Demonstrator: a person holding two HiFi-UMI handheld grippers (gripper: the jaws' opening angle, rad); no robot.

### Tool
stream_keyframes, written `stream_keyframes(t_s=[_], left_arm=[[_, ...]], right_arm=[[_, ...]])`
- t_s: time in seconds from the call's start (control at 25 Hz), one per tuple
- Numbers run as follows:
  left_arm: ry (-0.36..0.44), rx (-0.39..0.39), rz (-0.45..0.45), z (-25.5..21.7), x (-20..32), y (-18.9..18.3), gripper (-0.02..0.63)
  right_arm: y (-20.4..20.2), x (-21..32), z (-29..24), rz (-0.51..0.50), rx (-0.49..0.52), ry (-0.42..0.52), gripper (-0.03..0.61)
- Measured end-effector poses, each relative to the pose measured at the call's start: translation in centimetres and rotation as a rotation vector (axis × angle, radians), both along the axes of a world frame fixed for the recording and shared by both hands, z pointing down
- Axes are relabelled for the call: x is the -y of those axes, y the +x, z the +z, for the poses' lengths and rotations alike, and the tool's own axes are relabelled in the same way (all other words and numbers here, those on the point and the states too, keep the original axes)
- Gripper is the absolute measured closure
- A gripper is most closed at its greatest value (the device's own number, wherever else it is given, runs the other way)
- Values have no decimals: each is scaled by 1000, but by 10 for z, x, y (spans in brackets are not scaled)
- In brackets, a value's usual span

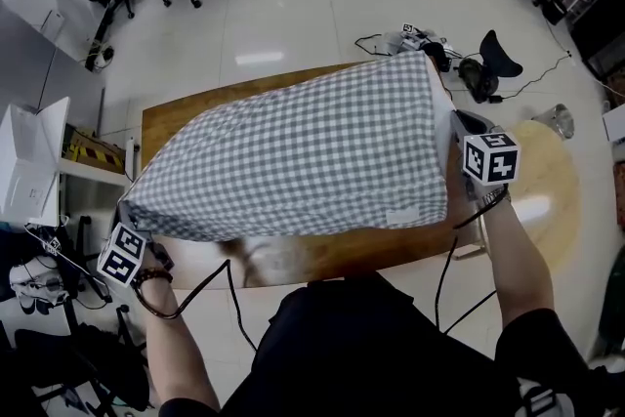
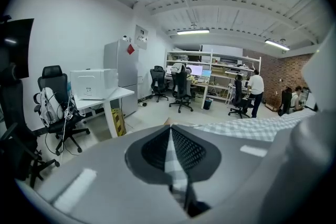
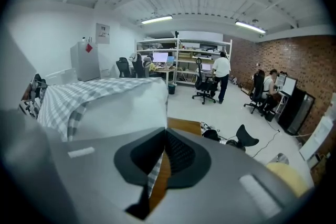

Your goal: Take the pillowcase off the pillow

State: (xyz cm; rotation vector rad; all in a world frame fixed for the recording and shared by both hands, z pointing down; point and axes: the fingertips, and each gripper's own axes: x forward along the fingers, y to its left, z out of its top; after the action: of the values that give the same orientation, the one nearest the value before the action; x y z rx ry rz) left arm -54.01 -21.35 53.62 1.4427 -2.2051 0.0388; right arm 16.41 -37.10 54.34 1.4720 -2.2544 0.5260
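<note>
Pillowcase point(image 1: 293, 156), grey-checked and fully over the pillow point(image 3: 123, 107), lies across the wooden surface point(image 1: 322, 261). We see the left gripper point(image 2: 171, 136) closed on a fold of the check at the near-left corner. The right gripper point(image 3: 163, 140) pinches the cloth edge at the right end, where the white pillow shows. We judge this the opening grasp: next the cloth must be drawn along and off that end, with the pillow kept from following.

Tongs point(image 3: 164, 136) tight on pillowcase point(image 3: 73, 94)
</note>
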Motion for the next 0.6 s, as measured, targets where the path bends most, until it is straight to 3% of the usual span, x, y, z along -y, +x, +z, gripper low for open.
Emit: stream_keyframes(t_s=[0.6], left_arm=[[19,-17,-40,-3,-1,-7,609]], right_arm=[[38,16,42,90,21,-82,574]])
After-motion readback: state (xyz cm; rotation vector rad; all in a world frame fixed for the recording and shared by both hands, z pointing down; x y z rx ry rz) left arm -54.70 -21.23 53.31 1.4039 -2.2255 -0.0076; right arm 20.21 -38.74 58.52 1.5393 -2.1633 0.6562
